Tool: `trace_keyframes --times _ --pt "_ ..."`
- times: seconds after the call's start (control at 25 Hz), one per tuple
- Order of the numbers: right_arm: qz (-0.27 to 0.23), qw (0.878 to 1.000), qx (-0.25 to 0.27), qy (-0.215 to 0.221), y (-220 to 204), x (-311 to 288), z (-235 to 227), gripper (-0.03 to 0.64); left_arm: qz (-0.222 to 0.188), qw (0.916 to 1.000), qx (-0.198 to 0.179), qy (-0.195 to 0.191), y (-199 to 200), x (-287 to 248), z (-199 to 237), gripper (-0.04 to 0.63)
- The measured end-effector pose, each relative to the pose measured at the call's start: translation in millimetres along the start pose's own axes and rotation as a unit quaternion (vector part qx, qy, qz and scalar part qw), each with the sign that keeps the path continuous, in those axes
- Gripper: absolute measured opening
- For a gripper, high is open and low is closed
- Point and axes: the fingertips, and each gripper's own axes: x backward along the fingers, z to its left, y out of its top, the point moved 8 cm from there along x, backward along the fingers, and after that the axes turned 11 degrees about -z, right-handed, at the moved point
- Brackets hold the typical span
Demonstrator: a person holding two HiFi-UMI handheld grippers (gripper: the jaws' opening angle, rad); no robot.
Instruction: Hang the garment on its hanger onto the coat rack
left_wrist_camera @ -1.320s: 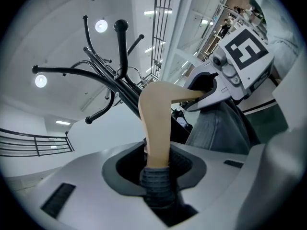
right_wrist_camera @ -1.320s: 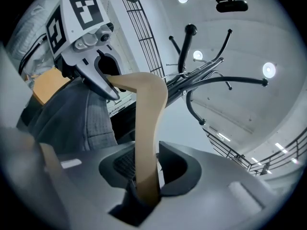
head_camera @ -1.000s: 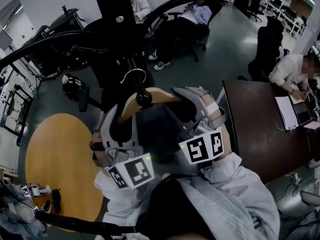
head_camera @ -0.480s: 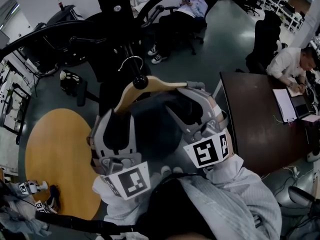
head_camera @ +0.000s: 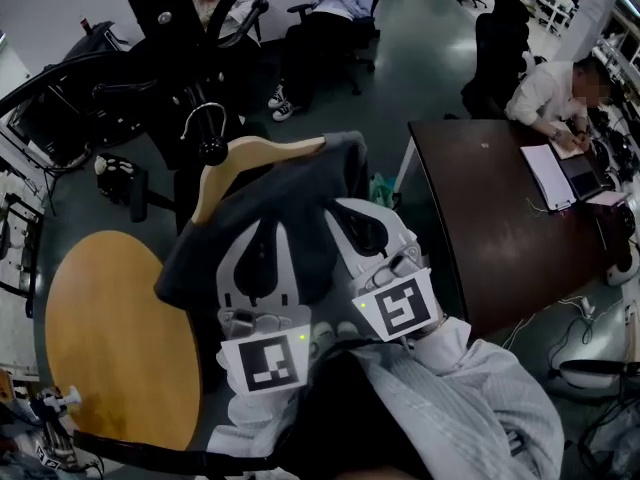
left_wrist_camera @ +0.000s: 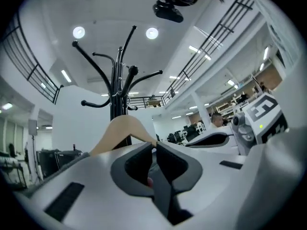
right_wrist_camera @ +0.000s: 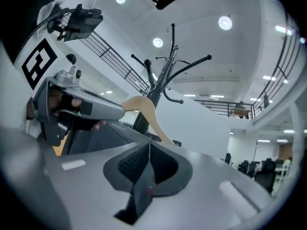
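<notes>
A wooden hanger (head_camera: 255, 156) with a metal hook (head_camera: 205, 118) carries a dark garment (head_camera: 300, 193), held up just right of the black coat rack (head_camera: 150, 18). My left gripper (head_camera: 265, 226) and right gripper (head_camera: 352, 216) lie side by side on the cloth. Their jaws are closing, and their tips sink into its folds. In the left gripper view the left gripper (left_wrist_camera: 154, 146) has its jaws almost together, with the hanger (left_wrist_camera: 120, 131) and the rack (left_wrist_camera: 115, 95) beyond. The right gripper (right_wrist_camera: 148, 145) shows its jaws meeting below the hanger (right_wrist_camera: 144, 107) and the rack (right_wrist_camera: 160, 80).
A round wooden table (head_camera: 110, 338) lies at the lower left. A dark desk (head_camera: 490, 208) stands to the right, with a person (head_camera: 545, 93) seated writing at it. Office chairs and another seated person (head_camera: 330, 8) are behind the rack.
Both grippers' jaws have gone from wide apart to nearly together on the garment. The hanger and garment have shifted left, and the cloth now bunches over the hanger's right arm.
</notes>
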Motion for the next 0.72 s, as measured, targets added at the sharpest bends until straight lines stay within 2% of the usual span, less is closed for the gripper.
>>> trace_keyframes --times 0.04,0.16,0.24,0.4,0.56,0.72 --pt "-0.002 1.000 -0.021 -0.006 -1 2 -1 0.011 -0.006 0.9999 0.015 -0.004 -1 -4 -5 0.020" --pt "-0.002 0.997 -0.062 -0.034 -5 11 -5 0.002 -0.006 0.9987 0.034 -0.038 -8 -16 -25 0.006" --pt "-0.006 0.997 -0.065 -0.052 -5 18 -11 0.002 0.001 0.9975 0.045 -0.055 -14 -24 -37 0.006" --pt "-0.006 0.997 -0.060 -0.057 -4 22 -21 0.002 0.005 0.9960 0.069 -0.057 -20 -35 -44 0.006" --pt "0.003 0.995 -0.065 -0.081 -7 23 -35 0.002 0.003 0.9952 0.073 -0.064 -21 -47 -47 0.006" --pt "0.008 0.994 -0.073 -0.085 -12 19 -45 0.002 -0.003 0.9952 0.069 -0.068 -21 -55 -45 0.006"
